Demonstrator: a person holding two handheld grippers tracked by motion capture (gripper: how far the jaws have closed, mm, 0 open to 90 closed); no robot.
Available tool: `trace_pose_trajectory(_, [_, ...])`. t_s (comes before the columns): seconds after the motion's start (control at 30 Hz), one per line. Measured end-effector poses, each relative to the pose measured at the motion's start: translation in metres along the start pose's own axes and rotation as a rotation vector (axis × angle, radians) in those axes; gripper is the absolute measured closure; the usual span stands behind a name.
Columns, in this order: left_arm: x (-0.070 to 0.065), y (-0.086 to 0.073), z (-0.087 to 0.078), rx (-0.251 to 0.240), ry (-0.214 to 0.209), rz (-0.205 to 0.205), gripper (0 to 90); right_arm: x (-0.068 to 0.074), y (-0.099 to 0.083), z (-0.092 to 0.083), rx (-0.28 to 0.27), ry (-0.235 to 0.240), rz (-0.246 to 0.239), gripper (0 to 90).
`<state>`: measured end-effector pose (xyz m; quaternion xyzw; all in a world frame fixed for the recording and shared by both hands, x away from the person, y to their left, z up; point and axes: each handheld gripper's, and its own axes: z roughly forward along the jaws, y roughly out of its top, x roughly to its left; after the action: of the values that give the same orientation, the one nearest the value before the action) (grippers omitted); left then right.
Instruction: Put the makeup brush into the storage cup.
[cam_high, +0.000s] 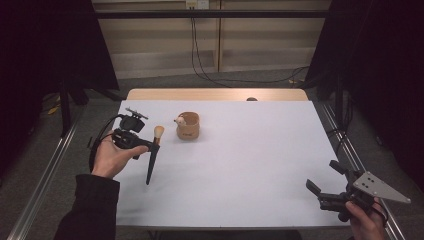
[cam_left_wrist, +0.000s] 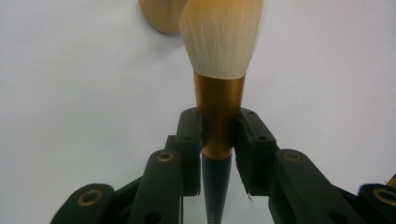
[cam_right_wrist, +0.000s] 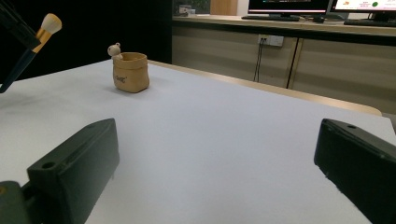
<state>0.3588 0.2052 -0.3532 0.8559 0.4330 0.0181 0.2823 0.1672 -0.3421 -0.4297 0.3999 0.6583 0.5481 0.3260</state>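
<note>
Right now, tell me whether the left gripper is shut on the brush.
Shut on it: the left gripper clamps the brush at its gold ferrule, both pads pressing its sides.

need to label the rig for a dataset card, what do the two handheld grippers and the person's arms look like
Both are black two-jaw grippers. The left gripper has blocky black fingers with brass-ringed pivots and a black cable looping behind it. The right gripper carries a grey three-cornered plate with small holes. The left forearm wears a dark sleeve.

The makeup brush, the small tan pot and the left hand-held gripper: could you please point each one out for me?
makeup brush (cam_left_wrist: 218, 105), left gripper view, on its gold ferrule.
small tan pot (cam_high: 188, 129), high view, on its front wall.
left hand-held gripper (cam_left_wrist: 218, 140), left gripper view, midway between its fingertips.
</note>
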Motion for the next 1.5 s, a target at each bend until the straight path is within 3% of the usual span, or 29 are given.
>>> trace_pose_trajectory(0.23, [0.001,-0.005,-0.003,-0.073,-0.007,0.012,72.5,0.001,0.0,-0.001,0.004,0.004,0.006,0.0])
trace_pose_trajectory(0.33, [0.002,-0.008,-0.002,-0.092,-0.029,0.019,72.4,0.001,0.0,-0.001,0.003,0.004,0.006,0.0])
trace_pose_trajectory(0.67, [0.002,-0.016,-0.003,-0.206,-0.008,0.015,72.5,0.0,0.0,-0.001,-0.001,0.011,0.004,0.0])
trace_pose_trajectory(1.2, [-0.004,-0.021,-0.018,-0.456,0.014,0.034,72.4,0.0,0.0,-0.001,-0.002,0.01,0.003,0.0])
trace_pose_trajectory(1.4, [-0.003,-0.022,-0.022,-0.515,0.009,0.053,72.4,0.0,0.0,-0.001,0.002,0.01,0.006,0.0])
trace_pose_trajectory(1.5, [-0.006,-0.024,-0.024,-0.589,0.029,0.069,72.4,0.0,0.0,-0.001,-0.001,0.007,0.011,0.0])
